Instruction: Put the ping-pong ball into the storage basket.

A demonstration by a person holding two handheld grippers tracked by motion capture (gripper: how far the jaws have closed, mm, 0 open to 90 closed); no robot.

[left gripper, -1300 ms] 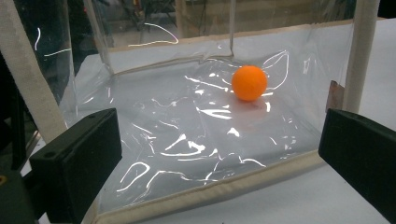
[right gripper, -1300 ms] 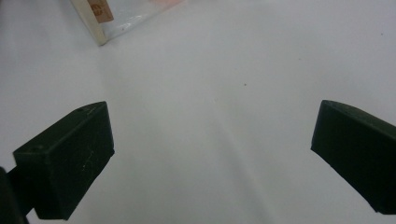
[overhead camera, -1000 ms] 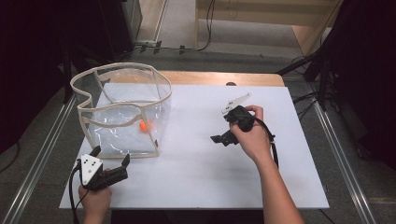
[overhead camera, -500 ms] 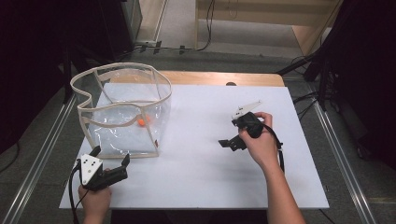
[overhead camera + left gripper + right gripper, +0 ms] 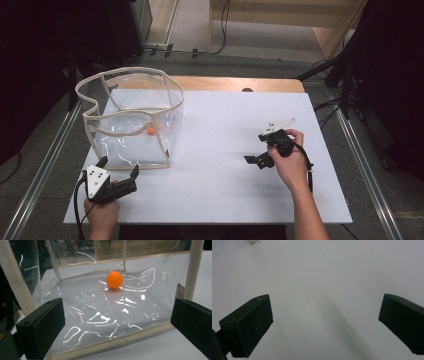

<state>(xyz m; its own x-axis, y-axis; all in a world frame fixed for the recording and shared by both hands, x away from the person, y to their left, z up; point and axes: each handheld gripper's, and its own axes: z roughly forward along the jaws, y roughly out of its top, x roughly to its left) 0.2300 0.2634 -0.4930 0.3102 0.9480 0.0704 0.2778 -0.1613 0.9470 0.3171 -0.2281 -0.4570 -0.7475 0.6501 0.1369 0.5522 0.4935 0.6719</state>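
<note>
A clear plastic bag [image 5: 131, 74] with cream fabric trim stands open on the left of the white table [image 5: 220, 125]. A small orange ball [image 5: 151, 131] lies on its floor. My left gripper [image 5: 120, 165] rests near the table's front left corner, just in front of the bag, open and holding nothing. In the left gripper view the ball [image 5: 114, 279] sits behind the bag's clear front wall [image 5: 110, 341], between my wide-apart jaws [image 5: 117, 325]. My right gripper [image 5: 256, 147] hovers over the right half of the table, open and empty. The right gripper view has its jaws [image 5: 324, 325] spread over bare white surface.
A wooden strip [image 5: 235, 84] runs along the table's far edge. Metal rails [image 5: 360, 170] flank both sides. Dark equipment and cables [image 5: 360, 75] stand beyond the far right corner.
My right gripper has drawn back to the right and nearer the person. The ball has shifted slightly inside the bag. The left gripper has stayed put.
</note>
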